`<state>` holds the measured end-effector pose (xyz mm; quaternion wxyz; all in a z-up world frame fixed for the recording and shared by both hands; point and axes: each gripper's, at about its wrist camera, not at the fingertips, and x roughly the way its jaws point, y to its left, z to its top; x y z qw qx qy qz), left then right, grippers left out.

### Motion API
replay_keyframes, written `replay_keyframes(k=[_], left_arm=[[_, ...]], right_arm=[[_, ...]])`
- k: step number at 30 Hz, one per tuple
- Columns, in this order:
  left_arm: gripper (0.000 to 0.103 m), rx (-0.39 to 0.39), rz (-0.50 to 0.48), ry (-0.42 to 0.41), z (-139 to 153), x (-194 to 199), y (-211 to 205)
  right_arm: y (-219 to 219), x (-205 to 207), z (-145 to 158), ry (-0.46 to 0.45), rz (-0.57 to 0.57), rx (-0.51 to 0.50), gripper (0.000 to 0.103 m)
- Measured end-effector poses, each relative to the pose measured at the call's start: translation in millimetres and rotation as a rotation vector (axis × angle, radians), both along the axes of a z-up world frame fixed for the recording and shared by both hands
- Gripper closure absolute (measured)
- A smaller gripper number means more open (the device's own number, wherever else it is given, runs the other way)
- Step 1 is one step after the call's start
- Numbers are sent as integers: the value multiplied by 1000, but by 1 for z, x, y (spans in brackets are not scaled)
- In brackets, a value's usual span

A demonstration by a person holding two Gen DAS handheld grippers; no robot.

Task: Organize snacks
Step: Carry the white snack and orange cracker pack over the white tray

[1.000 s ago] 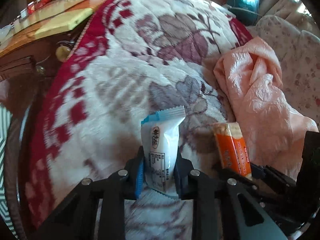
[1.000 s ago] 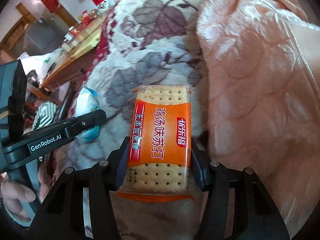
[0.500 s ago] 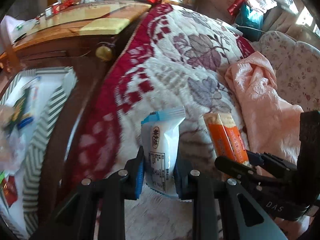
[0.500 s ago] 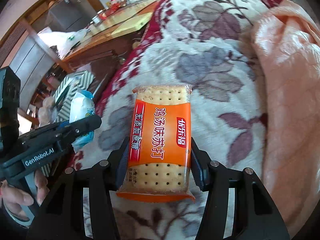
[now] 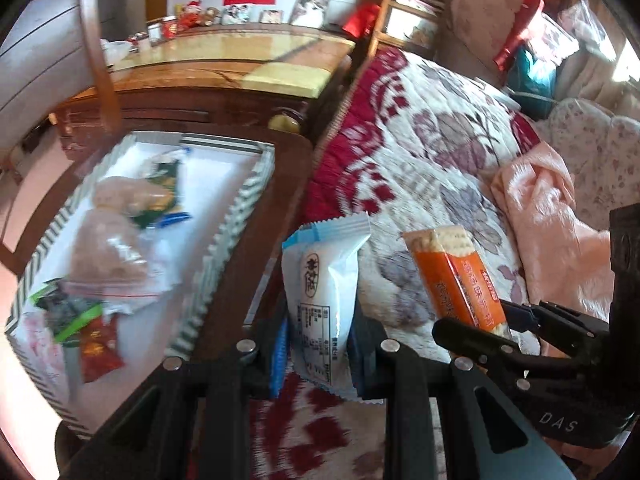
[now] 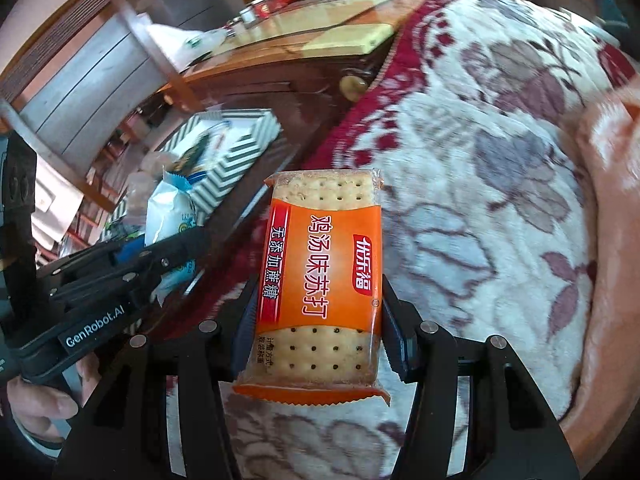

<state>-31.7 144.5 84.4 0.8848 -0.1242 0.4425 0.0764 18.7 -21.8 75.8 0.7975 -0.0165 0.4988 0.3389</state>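
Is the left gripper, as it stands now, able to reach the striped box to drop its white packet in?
Probably yes. The striped box is open on top, and nothing stands between it and the left gripper, whose jaws hold the white packet. The box already holds several snacks.

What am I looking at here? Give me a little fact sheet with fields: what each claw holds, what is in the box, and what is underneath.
left gripper: shut on a white and blue snack packet
right gripper: shut on an orange cracker packet
container: striped box with a white inside, on dark wooden furniture
box contents: several wrapped snacks, including a red packet
beneath the grippers: white, red and mauve flowered blanket
beside it: peach cloth
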Motion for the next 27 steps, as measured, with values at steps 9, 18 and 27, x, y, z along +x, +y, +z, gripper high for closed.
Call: replay_keyframes(k=[9,18,27], left_arm=[[76,-8,116,-16,6,-27,52],[76,-33,253,-5,2,-54,112],[76,-54,333,16,-7,-66,148]], right_arm=[[52,-15,16,-24,101,-9,49],[120,-25,27,-49,227,-28,49],[186,-20,26,-44,309,-58,49]])
